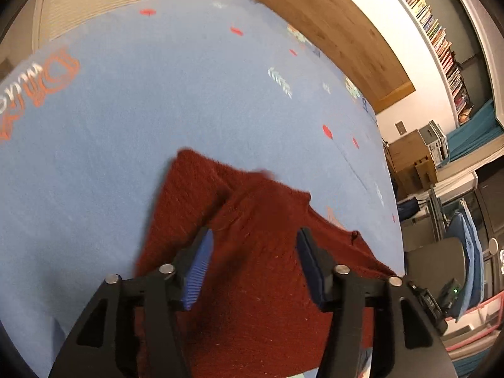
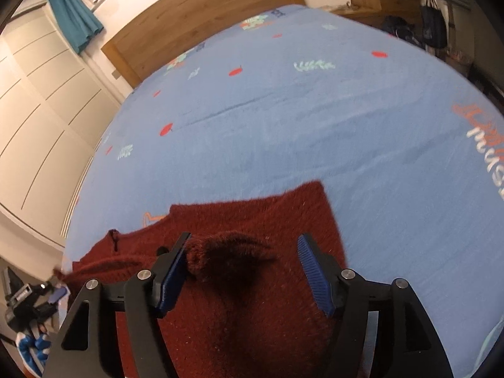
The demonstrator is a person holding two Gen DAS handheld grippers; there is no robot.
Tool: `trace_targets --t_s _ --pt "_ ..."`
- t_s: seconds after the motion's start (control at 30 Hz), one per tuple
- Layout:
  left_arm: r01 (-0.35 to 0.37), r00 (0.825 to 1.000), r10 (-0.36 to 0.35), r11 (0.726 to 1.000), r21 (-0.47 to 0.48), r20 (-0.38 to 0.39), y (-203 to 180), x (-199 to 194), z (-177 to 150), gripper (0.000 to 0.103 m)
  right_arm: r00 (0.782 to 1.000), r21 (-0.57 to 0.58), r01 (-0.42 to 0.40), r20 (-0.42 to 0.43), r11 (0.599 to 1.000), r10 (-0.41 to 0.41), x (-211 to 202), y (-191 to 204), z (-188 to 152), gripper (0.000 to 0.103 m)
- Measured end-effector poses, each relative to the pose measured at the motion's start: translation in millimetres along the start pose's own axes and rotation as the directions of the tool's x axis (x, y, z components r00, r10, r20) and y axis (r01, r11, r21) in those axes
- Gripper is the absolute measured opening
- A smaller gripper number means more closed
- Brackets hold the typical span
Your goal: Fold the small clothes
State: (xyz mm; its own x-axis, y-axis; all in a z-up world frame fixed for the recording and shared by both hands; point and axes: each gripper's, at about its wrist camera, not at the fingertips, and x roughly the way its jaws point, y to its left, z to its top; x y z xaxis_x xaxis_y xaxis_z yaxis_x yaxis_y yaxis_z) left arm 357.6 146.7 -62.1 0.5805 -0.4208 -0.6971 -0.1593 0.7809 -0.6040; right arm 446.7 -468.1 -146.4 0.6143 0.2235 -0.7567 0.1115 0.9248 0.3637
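A dark red knitted sweater (image 1: 258,252) lies partly folded on a bed covered with a light blue printed sheet (image 1: 157,119), seen here from cameras on two hand-held grippers. In the left wrist view, the sheet's orange lettering sits at the far left, the sweater spreads across the lower middle, and a wooden headboard (image 1: 330,31) and a long shelf of books (image 1: 441,44) run along the right. The left gripper (image 1: 254,239) hovers over the garment with its blue-padded fingers (image 1: 198,271) spread apart, nothing pinched between them. In the right wrist view, panelled wardrobe doors (image 2: 41,119) and a teal curtain (image 2: 74,22) fill the left, the sweater (image 2: 283,220) lies at bottom centre and the sheet (image 2: 315,126) stretches away to the right. The right gripper (image 2: 244,242) is likewise spread wide; a fuzzy raised fold of the knit (image 2: 226,261) rests against its left pad (image 2: 171,280), while the other pad stands clear of the cloth.
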Motion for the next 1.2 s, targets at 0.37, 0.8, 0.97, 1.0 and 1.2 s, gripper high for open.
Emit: trace_targets --t_s 0.37,0.8,0.97,1.0,1.2 --pt "-0.185 0.983 0.183 0.937 0.297 0.035 -54.0 32.4 -43.3 0.050 1.000 -0.289 0.022 0.012 0.957 -0.019 2.1 57.0 -21.9 0.069" --pt "-0.348 0.936 0.331 0.835 0.427 0.115 -32.2 72.6 -66.9 0.050 0.987 -0.363 0.134 -0.032 0.922 -0.156 52.9 47.1 -31.5 0.069" --pt "-0.356 0.935 0.324 0.850 0.389 0.147 -26.4 38.0 -64.5 0.050 0.978 -0.318 0.195 -0.007 0.928 -0.209 34.0 24.8 -24.7 0.069" --pt "-0.352 0.936 0.317 0.848 0.395 0.153 -28.2 32.5 -66.5 0.050 0.980 -0.311 0.191 0.003 0.931 -0.200 27.5 23.2 -25.1 0.069" --pt "-0.326 0.945 0.280 0.839 0.435 0.169 -43.0 15.0 -89.6 0.050 0.991 -0.385 0.134 0.053 0.913 -0.122 -12.6 48.5 -51.5 0.069"
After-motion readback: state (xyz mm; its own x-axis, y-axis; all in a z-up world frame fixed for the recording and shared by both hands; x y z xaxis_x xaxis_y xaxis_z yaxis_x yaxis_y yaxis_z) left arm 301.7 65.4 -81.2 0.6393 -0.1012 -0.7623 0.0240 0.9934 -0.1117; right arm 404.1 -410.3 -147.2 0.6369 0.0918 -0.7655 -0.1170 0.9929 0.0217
